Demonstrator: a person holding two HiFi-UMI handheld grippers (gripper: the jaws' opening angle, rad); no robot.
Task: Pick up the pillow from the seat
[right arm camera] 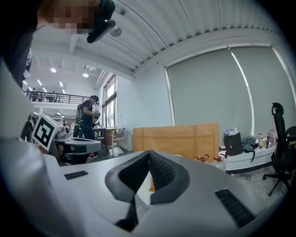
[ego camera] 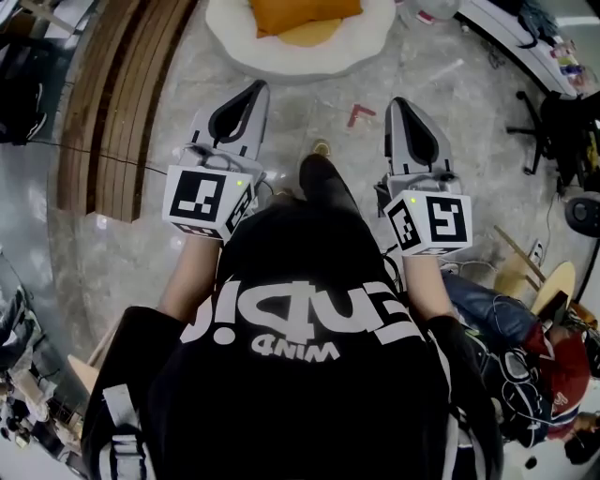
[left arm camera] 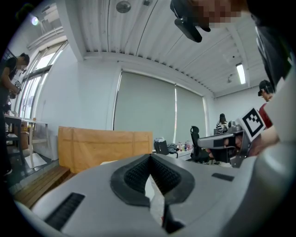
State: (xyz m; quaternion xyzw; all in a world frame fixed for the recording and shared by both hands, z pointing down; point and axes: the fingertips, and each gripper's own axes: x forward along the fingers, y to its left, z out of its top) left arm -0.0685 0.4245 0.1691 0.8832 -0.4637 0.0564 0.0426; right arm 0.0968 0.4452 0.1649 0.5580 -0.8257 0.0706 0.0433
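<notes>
An orange pillow (ego camera: 300,14) lies on a round white seat (ego camera: 234,42) at the top of the head view, on the floor ahead of me. My left gripper (ego camera: 255,89) and right gripper (ego camera: 398,103) are held side by side at waist height, short of the seat and apart from it. Both point forward. In the left gripper view the left gripper (left arm camera: 150,159) has its jaws shut with nothing between them. The right gripper (right arm camera: 149,157) looks the same in its own view, and a sliver of orange pillow (right arm camera: 151,185) shows past its tips.
A curved wooden platform (ego camera: 122,103) runs along the left. A wooden crate (left arm camera: 104,146) stands behind the seat. A red mark (ego camera: 359,114) lies on the stone floor. An office chair (ego camera: 553,122) is at the right, and a person in red (ego camera: 553,366) crouches at the lower right.
</notes>
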